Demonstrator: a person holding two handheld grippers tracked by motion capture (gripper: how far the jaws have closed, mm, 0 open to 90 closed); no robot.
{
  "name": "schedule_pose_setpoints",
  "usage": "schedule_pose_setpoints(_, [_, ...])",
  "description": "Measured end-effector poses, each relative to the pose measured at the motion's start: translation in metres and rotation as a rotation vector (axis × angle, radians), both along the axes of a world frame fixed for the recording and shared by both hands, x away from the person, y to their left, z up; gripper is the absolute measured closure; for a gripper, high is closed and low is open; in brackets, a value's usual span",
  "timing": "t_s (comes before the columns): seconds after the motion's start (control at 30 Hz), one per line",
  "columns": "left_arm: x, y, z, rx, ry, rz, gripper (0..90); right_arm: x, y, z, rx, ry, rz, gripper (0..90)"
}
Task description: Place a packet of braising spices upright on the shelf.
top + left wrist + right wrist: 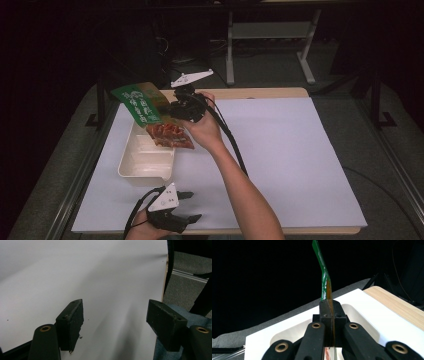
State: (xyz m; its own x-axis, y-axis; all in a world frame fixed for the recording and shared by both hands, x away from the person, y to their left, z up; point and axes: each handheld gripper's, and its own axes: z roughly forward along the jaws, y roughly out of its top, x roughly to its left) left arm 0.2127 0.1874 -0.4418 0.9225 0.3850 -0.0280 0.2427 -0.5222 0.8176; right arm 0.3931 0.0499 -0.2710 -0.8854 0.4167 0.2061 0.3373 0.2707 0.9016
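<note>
High view: right gripper point(172, 111) lifts a green and orange snack packet point(150, 112) above a cream rectangular plastic tray point(145, 159).

Its jaws are clamped tight on the packet's edge, seen edge-on in the right gripper view, where the packet point(324, 275) rises past the pinch point of the gripper point(330, 307). The tray sits on the white table sheet point(280, 150) near the left side. At the near edge, the left gripper point(192, 206) rests with jaws spread wide and nothing between them.
</note>
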Motion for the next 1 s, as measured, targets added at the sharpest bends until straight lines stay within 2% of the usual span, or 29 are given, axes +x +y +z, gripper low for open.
schedule_pose_setpoints(0.17, [0.001, 0.001, 0.000, 0.011, -0.006, -0.003, 29.6, 0.004, 0.011, -0.007, 0.008, 0.003, 0.009, 89.4])
schedule_pose_setpoints(0.23, [0.001, 0.001, -0.001, 0.001, -0.003, 0.004, 29.6, 0.005, 0.016, -0.011, 0.005, 0.002, 0.011, 89.4])
schedule_pose_setpoints(0.7, [0.003, 0.002, -0.001, 0.004, 0.000, 0.006, 29.5, 0.019, 0.043, -0.038, 0.037, 0.021, 0.043, 89.4])
schedule_pose_setpoints(0.87, [0.003, 0.003, -0.001, 0.014, -0.002, 0.003, 29.5, 0.023, 0.048, -0.048, 0.060, 0.029, 0.032, 89.4])
schedule_pose_setpoints(1.0, [0.003, 0.001, -0.003, 0.005, 0.005, 0.007, 29.5, 0.025, 0.046, -0.057, 0.082, 0.029, 0.004, 89.4])
